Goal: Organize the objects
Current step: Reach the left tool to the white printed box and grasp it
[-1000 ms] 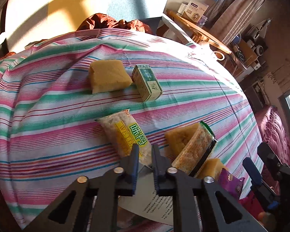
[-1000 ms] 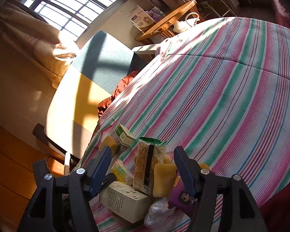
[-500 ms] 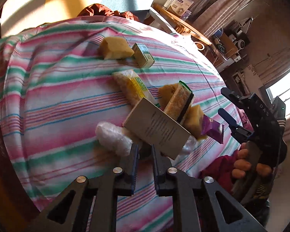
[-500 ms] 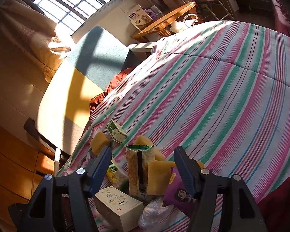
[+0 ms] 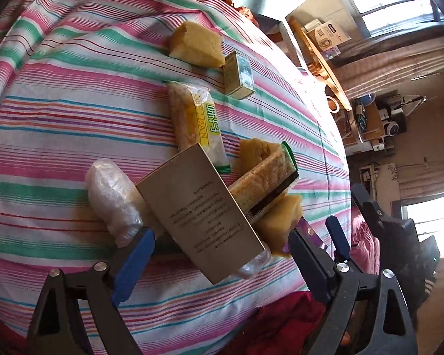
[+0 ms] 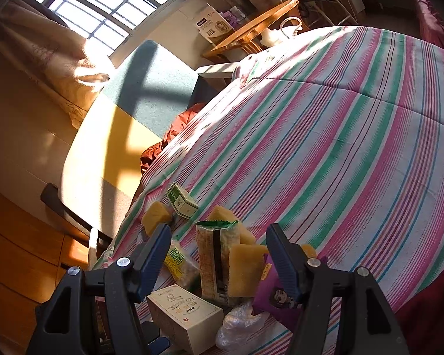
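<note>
Spread wide over a striped bedsheet (image 5: 74,112): left gripper (image 5: 219,254), straddling the white carton (image 5: 201,207) at the pile's near edge; right gripper (image 6: 219,254), likewise gaping, empty. Best closed squarely across the carton's sides, clear of the plastic wrap (image 5: 112,195). Counted: four sponges, two snack packs, two boxes.

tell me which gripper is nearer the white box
Left. The left gripper is open right at the white box; the right gripper sits further back, beyond the purple packet.
</note>
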